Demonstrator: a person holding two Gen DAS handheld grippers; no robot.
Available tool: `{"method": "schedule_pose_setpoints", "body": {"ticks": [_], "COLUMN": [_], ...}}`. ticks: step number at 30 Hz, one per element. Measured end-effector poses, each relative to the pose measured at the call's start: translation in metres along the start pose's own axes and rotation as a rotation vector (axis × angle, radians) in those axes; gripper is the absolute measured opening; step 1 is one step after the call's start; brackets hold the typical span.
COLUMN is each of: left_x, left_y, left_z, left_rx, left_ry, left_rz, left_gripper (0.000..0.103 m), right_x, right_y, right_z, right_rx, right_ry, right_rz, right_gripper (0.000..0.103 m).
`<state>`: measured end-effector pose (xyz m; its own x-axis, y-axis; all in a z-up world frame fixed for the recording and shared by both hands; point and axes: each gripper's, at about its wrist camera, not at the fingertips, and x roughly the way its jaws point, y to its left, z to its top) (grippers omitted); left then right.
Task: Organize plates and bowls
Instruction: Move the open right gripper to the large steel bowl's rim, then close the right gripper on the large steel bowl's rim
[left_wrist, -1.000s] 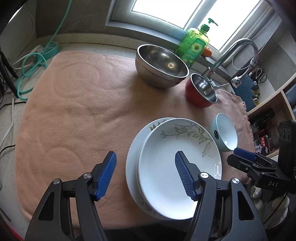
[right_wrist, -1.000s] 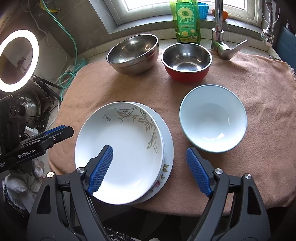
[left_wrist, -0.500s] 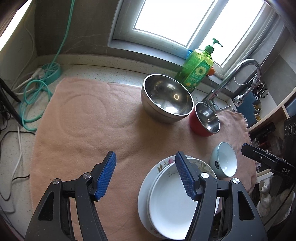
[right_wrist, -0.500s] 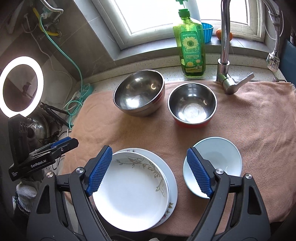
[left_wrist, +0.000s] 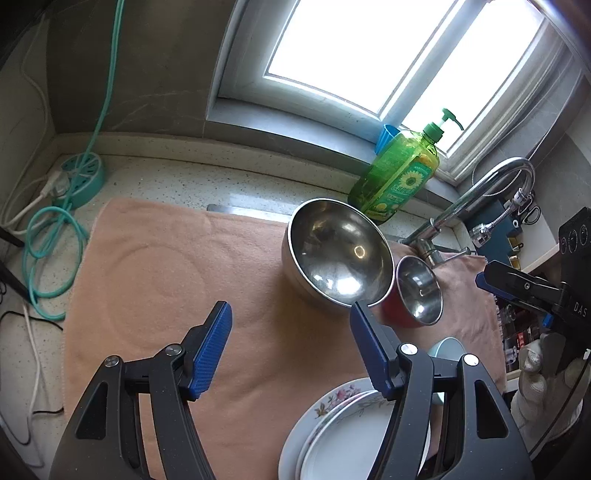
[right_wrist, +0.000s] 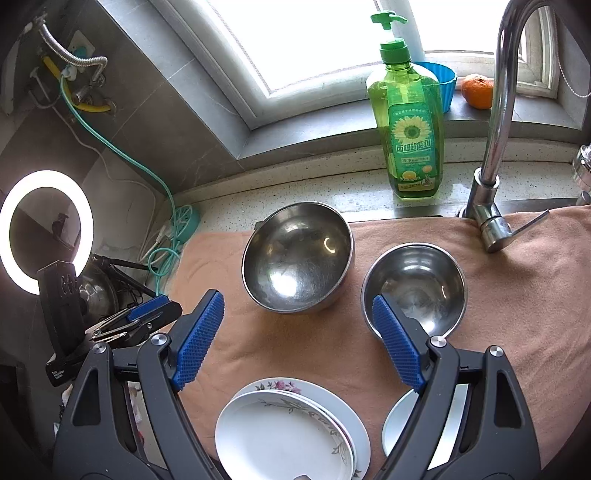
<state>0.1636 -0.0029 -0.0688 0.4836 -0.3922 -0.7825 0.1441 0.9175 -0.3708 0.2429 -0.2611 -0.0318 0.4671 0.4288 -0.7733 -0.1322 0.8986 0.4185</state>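
Observation:
Two white floral plates (right_wrist: 291, 432) lie stacked at the near edge of a peach towel (right_wrist: 303, 347); the stack also shows in the left wrist view (left_wrist: 343, 432). A large steel bowl (right_wrist: 297, 262) and a smaller red-sided steel bowl (right_wrist: 415, 290) stand at the back. A pale blue bowl (right_wrist: 402, 428) sits near right, mostly behind my right finger. My left gripper (left_wrist: 291, 349) and right gripper (right_wrist: 299, 341) are both open and empty, held high above the towel.
A green soap bottle (right_wrist: 410, 129), a tap (right_wrist: 495, 147), a blue cup and an orange stand by the window. Teal cable coils (left_wrist: 51, 236) lie left of the towel. A ring light (right_wrist: 46, 230) stands at the left.
Both grippers have risen and pulled back from the plates. The plates and pale bowl have slid to the bottom of both views; the steel bowls now sit mid-frame.

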Motion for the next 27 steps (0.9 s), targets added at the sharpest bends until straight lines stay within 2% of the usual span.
{"method": "schedule_pose_setpoints", "body": {"ticks": [6,11,13,17,22,27], "left_x": [0.025,0.042,0.048,0.061,0.075,0.086], "left_y": [0.002,0.005,0.007,0.012,0.014,0.017], "left_z": [0.015,0.025,0.028,0.033,0.036,0.038], "left_rx": [-0.020,-0.045,-0.060,-0.083,-0.090,-0.100], "left_ry": [0.043,0.068,0.080,0.103,0.130,0.147], "left_rz": [-0.019,-0.029,-0.038,-0.049,-0.057,-0.061], "left_gripper": [0.066,0.066,0.066,0.064,0.064,0.052], "right_x": [0.030,0.054,0.065,0.088,0.108,0.120], "right_y": [-0.014,-0.022,-0.026,-0.038,-0.038,-0.041], "right_z": [0.025,0.038,0.042,0.048,0.051,0.054], "right_rx": [0.051,0.058,0.069,0.104,0.070,0.065], "right_ry": [0.040,0.076,0.098,0.138,0.176,0.200], "right_rz": [0.011,-0.013,-0.016,-0.021,-0.052,-0.068], "right_gripper": [0.085,0.083,0.075,0.065,0.053,0.041]}}
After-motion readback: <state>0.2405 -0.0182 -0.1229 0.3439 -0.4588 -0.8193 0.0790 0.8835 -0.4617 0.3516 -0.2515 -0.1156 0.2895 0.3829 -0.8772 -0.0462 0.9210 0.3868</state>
